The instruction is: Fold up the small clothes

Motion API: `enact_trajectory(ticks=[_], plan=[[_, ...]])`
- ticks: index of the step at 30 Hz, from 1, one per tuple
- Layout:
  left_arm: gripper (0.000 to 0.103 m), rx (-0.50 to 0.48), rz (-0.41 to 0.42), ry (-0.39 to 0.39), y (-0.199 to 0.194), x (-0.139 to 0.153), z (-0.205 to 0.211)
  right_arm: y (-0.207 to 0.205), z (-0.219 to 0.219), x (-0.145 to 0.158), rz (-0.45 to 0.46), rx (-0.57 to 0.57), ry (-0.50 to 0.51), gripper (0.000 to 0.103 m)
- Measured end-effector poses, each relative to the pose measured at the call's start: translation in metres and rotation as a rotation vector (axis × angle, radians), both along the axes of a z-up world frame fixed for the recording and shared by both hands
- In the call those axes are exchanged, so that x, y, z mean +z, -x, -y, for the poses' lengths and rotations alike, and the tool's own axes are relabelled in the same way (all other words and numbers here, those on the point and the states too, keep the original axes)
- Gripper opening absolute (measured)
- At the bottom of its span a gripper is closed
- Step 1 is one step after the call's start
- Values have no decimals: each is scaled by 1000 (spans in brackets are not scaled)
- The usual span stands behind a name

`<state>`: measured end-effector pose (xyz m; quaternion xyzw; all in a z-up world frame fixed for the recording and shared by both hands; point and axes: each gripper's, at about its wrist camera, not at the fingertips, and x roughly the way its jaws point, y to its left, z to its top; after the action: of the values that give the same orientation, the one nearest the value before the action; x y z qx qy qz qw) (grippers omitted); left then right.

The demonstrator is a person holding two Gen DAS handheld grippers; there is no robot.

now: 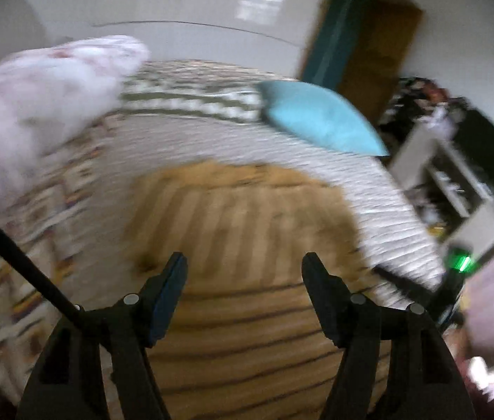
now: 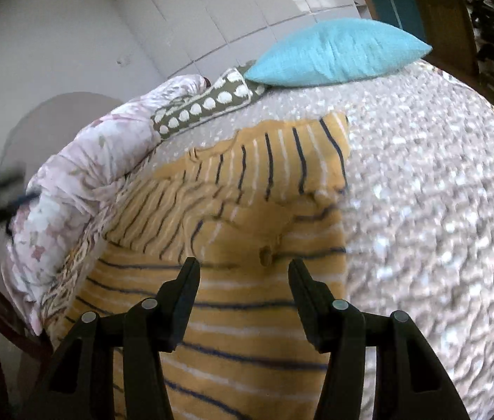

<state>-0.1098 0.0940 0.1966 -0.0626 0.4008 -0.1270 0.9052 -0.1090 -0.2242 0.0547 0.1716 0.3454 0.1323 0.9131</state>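
Spread on a bed's grey-white knobbly woven bedspread [image 2: 439, 210], a small mustard-yellow knit garment with navy and white stripes [image 2: 247, 315] lies just ahead of both claws, partly gathered, one portion with its stripes running a different way lying beyond the main panel, a small button-like dimple near the middle. A turquoise cushion [image 2: 338, 52], an olive pillow with white dots [image 2: 208, 105] and a rumpled pale floral quilt [image 2: 89, 161] sit at the bed's far and left sides, apart from the garment. By its look the knit is light, soft and floppy; it should drape and sag when lifted, not hold a crease by itself, and its loose weave may snag or stretch. Judging from the layout, a corner or hem edge offers the surest hold, pinching both layers well in from the fringe. The right claw [image 2: 243, 273] hovers over the striped panel, released, fingers spread wide with nothing between them; whether the tips touch the cloth cannot be told. The left claw [image 1: 245, 269], seen through a motion-blurred view, is likewise released and empty above the same garment.
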Motion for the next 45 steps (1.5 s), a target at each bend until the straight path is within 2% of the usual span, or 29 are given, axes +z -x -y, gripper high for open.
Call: enact_trajectory(ticks=[4, 6, 9, 11, 12, 14, 16, 21, 24, 27, 29, 30, 31, 32, 35, 36, 38, 40, 43, 45], plan=[[69, 142, 40, -50, 60, 1, -66, -30, -5, 0, -16, -13, 46, 60], [77, 240, 84, -79, 88, 2, -98, -43, -7, -5, -45, -25, 78, 62], [79, 330, 118, -94, 111, -1, -132, -60, -12, -25, -127, -38, 96, 62], [79, 352, 121, -83, 114, -8, -141, -65, -16, -35, -154, -36, 92, 60], [79, 361, 123, -75, 116, -13, -144, -65, -18, -35, -147, -28, 95, 40], [79, 371, 119, -59, 116, -24, -145, -62, -25, -28, -148, -30, 153, 10], [79, 367, 103, -51, 102, -39, -132, -59, -31, -17, -145, -17, 192, 7], [79, 326, 64, -27, 79, -68, -107, -51, -39, 46, -24, -12, 303, 7], [79, 290, 26, -14, 65, -88, -91, -64, -37, 61, 13, -44, 366, 7], [79, 273, -15, -4, 55, -105, -78, -93, -23, 42, -41, -96, 420, 8], [79, 260, -36, 5, 50, -113, -70, -116, -9, 11, -157, -131, 471, 8], [79, 252, -44, 4, 48, -117, -65, -119, 0, -1, -204, -163, 474, 12], [79, 245, -47, 2, 47, -119, -64, -116, 7, -6, -220, -180, 442, 12], [79, 236, -51, -4, 44, -121, -61, -107, 16, -8, -212, -179, 362, 14], [79, 223, -58, -19, 32, -123, -57, -76, 37, -10, -198, -170, 215, 32], [79, 218, -51, -18, 25, -122, -56, -64, 44, -11, -193, -161, 179, 33], [79, 219, -53, -35, 6, -123, -56, -48, 51, -12, -195, -155, 152, 34], [79, 235, -75, -88, -22, -130, -52, -34, 56, -15, -194, -168, 149, 34], [79, 195, -58, -146, -49, -136, -36, -17, 63, -22, -179, -189, 134, 38], [79, 156, -43, -248, -69, -140, -16, -11, 64, -27, -170, -188, 114, 39]])
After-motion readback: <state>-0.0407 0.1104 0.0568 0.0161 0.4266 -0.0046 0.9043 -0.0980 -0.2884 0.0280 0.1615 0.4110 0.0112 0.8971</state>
